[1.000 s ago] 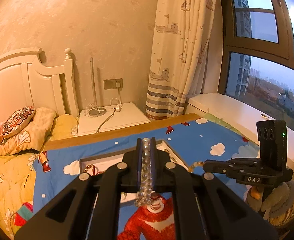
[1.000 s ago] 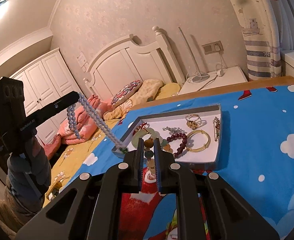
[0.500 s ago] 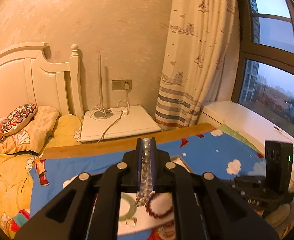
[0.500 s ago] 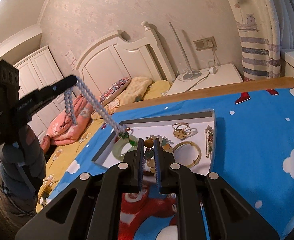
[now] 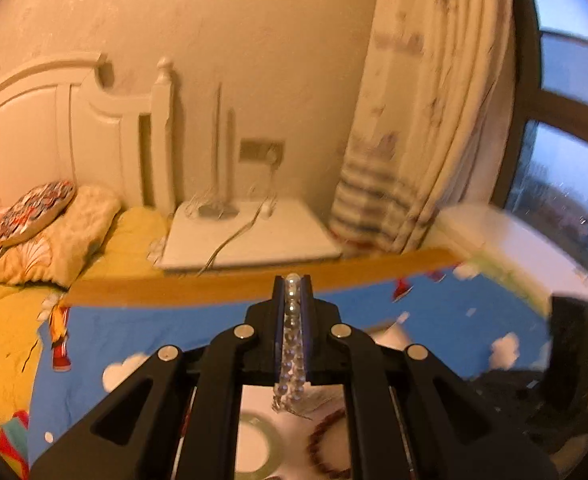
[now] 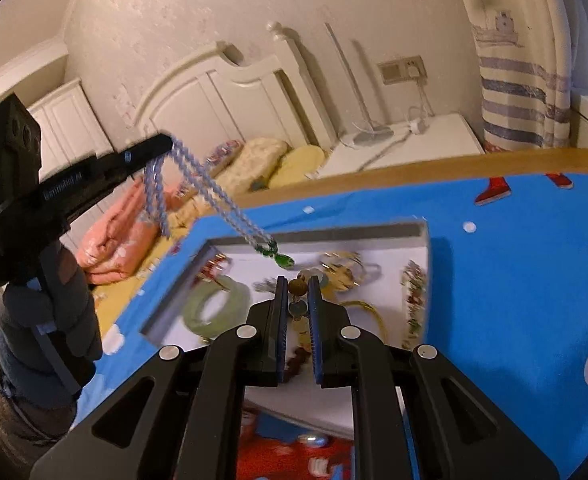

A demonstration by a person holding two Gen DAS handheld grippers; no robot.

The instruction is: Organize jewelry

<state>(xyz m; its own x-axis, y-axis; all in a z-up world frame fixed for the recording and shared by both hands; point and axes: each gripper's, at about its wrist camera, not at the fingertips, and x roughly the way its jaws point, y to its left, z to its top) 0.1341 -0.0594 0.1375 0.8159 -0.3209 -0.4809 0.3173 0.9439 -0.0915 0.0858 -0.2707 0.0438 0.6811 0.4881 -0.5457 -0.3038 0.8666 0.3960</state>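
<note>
My left gripper (image 5: pixel 292 280) is shut on a pale blue bead necklace (image 5: pixel 292 344). In the right wrist view the left gripper (image 6: pixel 155 146) holds the necklace (image 6: pixel 209 196) hanging above the white jewelry tray (image 6: pixel 314 234), its green pendant (image 6: pixel 281 258) over the tray's far edge. My right gripper (image 6: pixel 297 284) is shut on a string of brown and teal beads (image 6: pixel 298 300) above the tray. The tray holds a green jade bangle (image 6: pixel 213 308), gold bracelets (image 6: pixel 346 262) and a dark red bead bracelet (image 5: pixel 328 448).
The tray lies on a blue cartoon cloth (image 6: pixel 514 280) over a wood-edged table (image 6: pixel 374 184). A white nightstand (image 5: pixel 249 240) with a lamp and cables, a bed with pillows (image 5: pixel 57 232) and a striped curtain (image 5: pixel 406 160) stand behind.
My left gripper has carried the necklace rightward and forward over the tray; the pendant now hangs above its far edge. My right gripper has moved closer over the tray.
</note>
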